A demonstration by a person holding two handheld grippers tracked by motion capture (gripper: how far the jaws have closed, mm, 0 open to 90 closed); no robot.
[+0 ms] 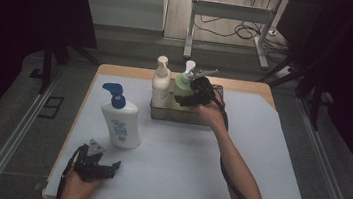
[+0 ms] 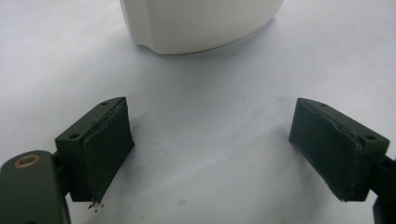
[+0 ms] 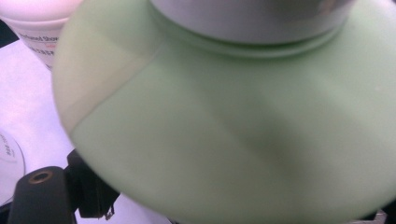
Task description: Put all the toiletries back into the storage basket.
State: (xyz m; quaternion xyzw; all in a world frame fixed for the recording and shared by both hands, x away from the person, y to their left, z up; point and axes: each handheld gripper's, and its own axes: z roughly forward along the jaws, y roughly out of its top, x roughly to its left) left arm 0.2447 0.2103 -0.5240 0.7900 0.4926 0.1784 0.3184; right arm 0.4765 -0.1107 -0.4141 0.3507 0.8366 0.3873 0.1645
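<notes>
A pale green pump bottle stands in a clear basket at the back of the table, next to a cream pump bottle. My right gripper reaches in from the right, jaws around the green bottle's body. In the right gripper view the green bottle sits pressed between the jaws of my right gripper and hides most of them. My left gripper rests low at the front left. Its jaws stand wide apart with nothing between them, facing the base of a white bottle.
The white bottle with a blue pump stands on the white mat, just behind my left gripper. The cream bottle is close on the left in the right gripper view. The wooden table edge runs along the left.
</notes>
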